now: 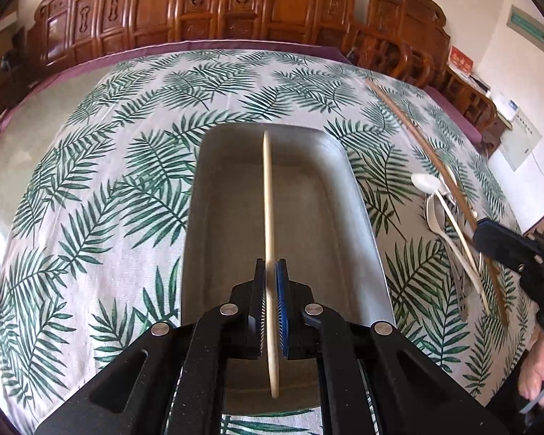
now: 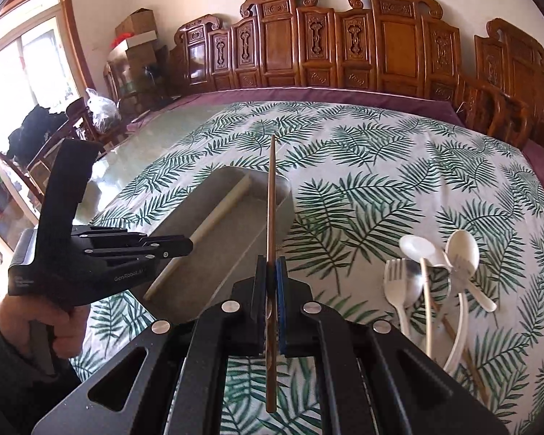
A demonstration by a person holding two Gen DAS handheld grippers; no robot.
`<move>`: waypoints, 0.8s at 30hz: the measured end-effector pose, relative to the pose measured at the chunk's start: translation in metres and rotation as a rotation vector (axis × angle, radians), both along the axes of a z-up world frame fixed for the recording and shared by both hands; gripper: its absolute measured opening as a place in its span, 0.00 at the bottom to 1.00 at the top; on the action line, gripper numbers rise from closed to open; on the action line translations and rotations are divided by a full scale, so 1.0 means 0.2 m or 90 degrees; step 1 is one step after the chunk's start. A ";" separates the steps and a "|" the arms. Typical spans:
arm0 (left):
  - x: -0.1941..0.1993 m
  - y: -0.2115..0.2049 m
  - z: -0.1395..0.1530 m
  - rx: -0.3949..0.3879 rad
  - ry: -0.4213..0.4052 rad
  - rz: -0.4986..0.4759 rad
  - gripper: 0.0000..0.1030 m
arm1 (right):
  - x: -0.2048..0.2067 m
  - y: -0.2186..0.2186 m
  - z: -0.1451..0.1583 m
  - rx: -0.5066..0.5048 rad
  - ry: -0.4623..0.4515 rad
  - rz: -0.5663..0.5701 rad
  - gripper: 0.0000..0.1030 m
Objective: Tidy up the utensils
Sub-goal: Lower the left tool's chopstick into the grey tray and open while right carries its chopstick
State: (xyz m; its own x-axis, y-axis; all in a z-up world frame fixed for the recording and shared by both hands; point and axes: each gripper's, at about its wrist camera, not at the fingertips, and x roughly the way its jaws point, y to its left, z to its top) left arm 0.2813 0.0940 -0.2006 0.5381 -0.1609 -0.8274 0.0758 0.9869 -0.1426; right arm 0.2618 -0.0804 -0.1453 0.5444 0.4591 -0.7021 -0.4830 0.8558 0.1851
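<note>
In the left wrist view my left gripper (image 1: pixel 271 272) is shut on a pale chopstick (image 1: pixel 267 199), which points away over the grey tray (image 1: pixel 359 195). At the right edge my right gripper (image 1: pixel 480 230) grips a long brown chopstick (image 1: pixel 417 141). In the right wrist view my right gripper (image 2: pixel 271 268) is shut on the brown chopstick (image 2: pixel 271 199), whose tip crosses the tray's (image 2: pixel 214 264) far corner. My left gripper (image 2: pixel 188 244) holds the pale chopstick (image 2: pixel 221 214) slanted above the tray. Loose utensils lie to the right: a white spoon (image 2: pixel 415 248), a white fork (image 2: pixel 395 275), a metal spoon (image 2: pixel 413 279).
A leaf-patterned cloth (image 2: pixel 362 166) covers the table, with a purple edge (image 2: pixel 344 96) at the far side. Carved wooden chairs (image 2: pixel 391 43) line that edge. A second white spoon (image 2: pixel 462 250) and more sticks lie in the pile on the right.
</note>
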 end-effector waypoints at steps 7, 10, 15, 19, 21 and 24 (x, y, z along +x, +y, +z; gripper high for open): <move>-0.04 0.05 0.10 -0.007 -0.042 0.011 0.14 | 0.04 0.08 -0.01 0.026 0.025 -0.002 0.06; -0.06 0.08 0.16 0.002 -0.066 0.022 0.21 | 0.06 0.14 -0.04 0.044 0.043 -0.004 0.06; -0.07 0.15 0.23 0.023 -0.096 0.045 0.37 | 0.09 0.22 -0.11 0.062 0.075 -0.009 0.06; -0.06 0.22 0.25 0.013 -0.102 0.069 0.50 | 0.13 0.28 -0.16 0.073 0.097 -0.010 0.06; -0.06 0.25 0.25 0.008 -0.104 0.079 0.52 | 0.15 0.31 -0.19 0.083 0.110 -0.013 0.06; -0.07 0.28 0.26 0.003 -0.108 0.089 0.53 | 0.17 0.32 -0.22 0.105 0.128 -0.022 0.06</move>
